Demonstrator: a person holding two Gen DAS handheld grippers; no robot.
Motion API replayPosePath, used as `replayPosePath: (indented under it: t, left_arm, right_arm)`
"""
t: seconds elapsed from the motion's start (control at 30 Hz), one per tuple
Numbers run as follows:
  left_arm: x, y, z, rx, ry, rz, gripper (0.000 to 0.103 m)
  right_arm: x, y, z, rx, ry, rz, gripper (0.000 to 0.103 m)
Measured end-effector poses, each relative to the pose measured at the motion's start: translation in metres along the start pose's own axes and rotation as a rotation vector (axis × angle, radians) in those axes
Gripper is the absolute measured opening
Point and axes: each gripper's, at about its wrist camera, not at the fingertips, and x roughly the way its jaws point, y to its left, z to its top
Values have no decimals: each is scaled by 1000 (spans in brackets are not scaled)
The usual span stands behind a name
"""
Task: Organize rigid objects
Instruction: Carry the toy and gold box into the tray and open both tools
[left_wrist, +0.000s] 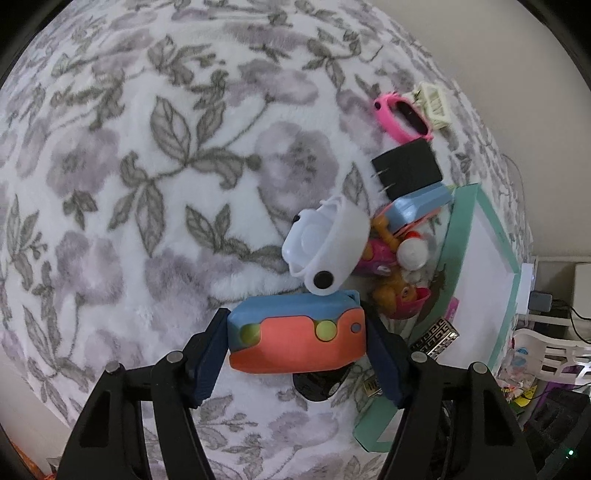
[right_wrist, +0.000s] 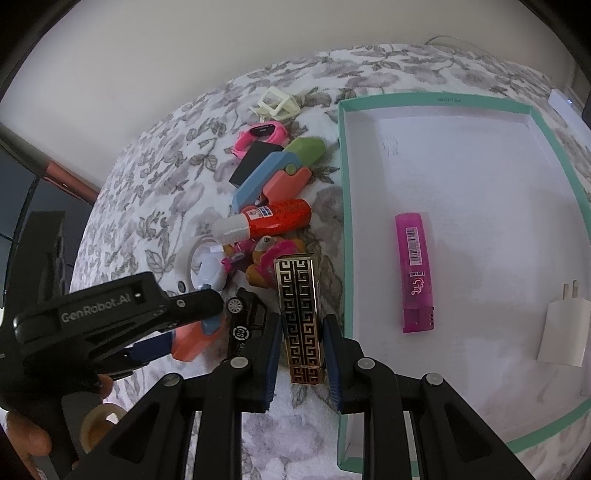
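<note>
My left gripper (left_wrist: 297, 341) is shut on a blue and coral plastic toy block (left_wrist: 295, 332) with yellow-green dots, held just above the floral blanket. It also shows in the right wrist view (right_wrist: 192, 339). My right gripper (right_wrist: 301, 332) is shut on a gold and black patterned lipstick case (right_wrist: 301, 314) beside the teal box's left wall. The teal-rimmed white box (right_wrist: 343, 184) holds a pink highlighter (right_wrist: 415, 273) and a white charger plug (right_wrist: 563, 332).
A pile lies left of the box: a red glue bottle (right_wrist: 273, 219), a second blue and coral block (right_wrist: 269, 177), a black adapter (right_wrist: 255, 162), a pink watch (right_wrist: 264, 134), a cream frame (right_wrist: 275, 103), a green case (right_wrist: 308, 147), a doll (right_wrist: 273, 254), a black toy car (right_wrist: 247, 314), a white case (left_wrist: 325, 243).
</note>
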Motion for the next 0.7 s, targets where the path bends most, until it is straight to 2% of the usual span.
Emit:
replayPosePath:
  t: [0.23,0.4,0.57,0.7]
  left_arm:
    - [-36,-13,-2,28,-73,-33,71]
    - [-77,-26,-5,72,-186,-94,71]
    - [-116,-48,-14,156,-316,-147,71]
    - [-117,-79,-25,231,-365,-183,71]
  right_arm:
    - [-26,0,7,7,-80,24,24]
    - [-55,-4,15,22,-179,31,24]
    - [-95,-15,22,36,-304,-27,24]
    - [-127,-38,26,94,-380,-66,24]
